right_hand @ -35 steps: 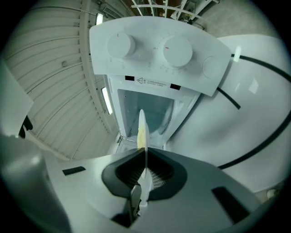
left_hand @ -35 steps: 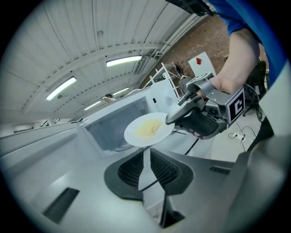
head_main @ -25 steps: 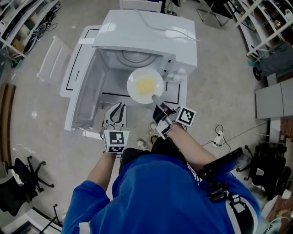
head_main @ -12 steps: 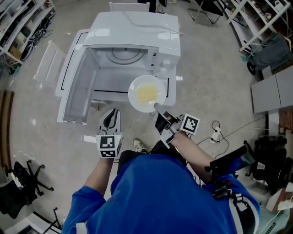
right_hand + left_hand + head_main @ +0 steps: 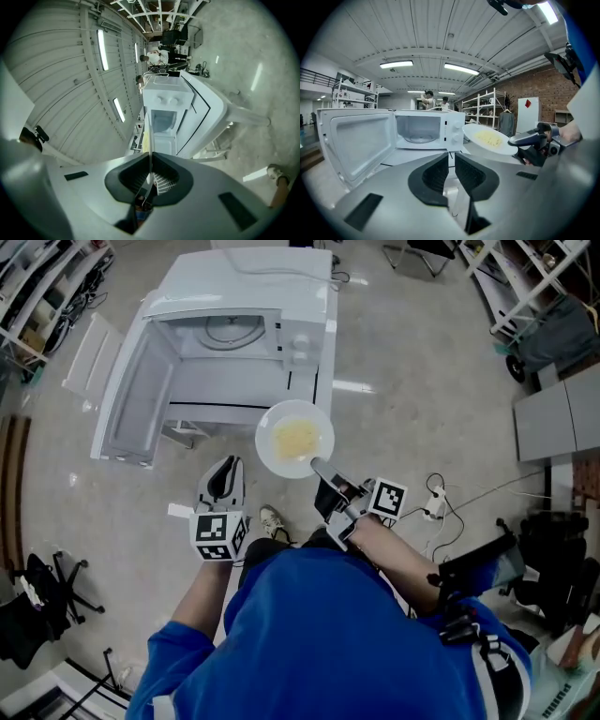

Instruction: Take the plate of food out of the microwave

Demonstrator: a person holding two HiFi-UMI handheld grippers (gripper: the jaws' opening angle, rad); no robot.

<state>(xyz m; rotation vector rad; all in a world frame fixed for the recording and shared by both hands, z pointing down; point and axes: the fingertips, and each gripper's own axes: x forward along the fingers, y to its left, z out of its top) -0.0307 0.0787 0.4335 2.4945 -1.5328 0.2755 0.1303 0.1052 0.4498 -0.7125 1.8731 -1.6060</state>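
Fingers on white plate, yellow food

Head view looks steeply down — both gripper views face the microwave.

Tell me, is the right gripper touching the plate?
Touching. The right gripper pinches the plate: the right gripper view shows its rim edge-on between the pressed jaws.

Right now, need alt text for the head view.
Seen from above, the right gripper holds a white plate of yellow food by its rim, out in front of a white microwave whose door stands open at the view's left. The left gripper is empty, lower left of the plate; a person in blue fills the foreground.
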